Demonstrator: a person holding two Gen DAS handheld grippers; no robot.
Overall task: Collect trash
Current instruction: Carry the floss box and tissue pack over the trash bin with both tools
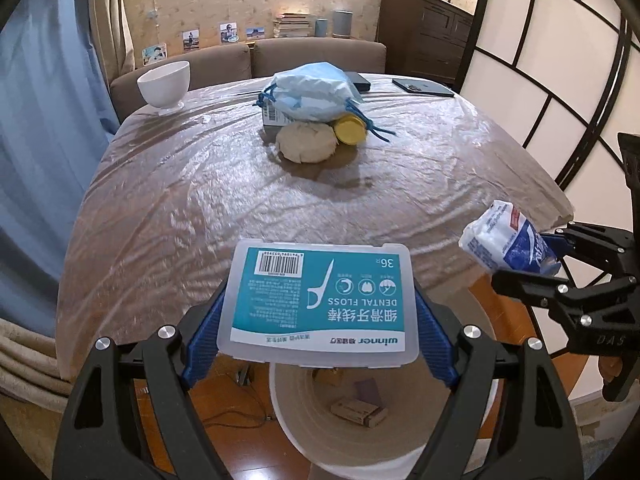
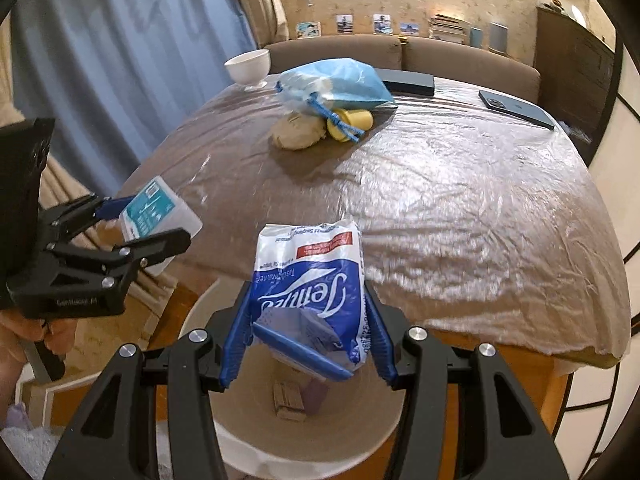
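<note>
a: left tongs [image 1: 320,312] pinching what?
b: a dental floss box [image 1: 322,300], held flat above the white bin [image 1: 360,452] beside the counter [image 1: 200,208].
a: right tongs [image 2: 308,332]?
b: clamped on a tissue packet [image 2: 310,280], also over the bin. a drawstring bag [image 1: 310,92] lies mid-counter.

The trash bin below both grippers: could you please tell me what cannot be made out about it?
- Left wrist view: the dental floss box hides the far rim of the bin.
- Right wrist view: the tissue pack covers part of the bin's contents.
- Both views: the bin's near rim is cut off.
</note>
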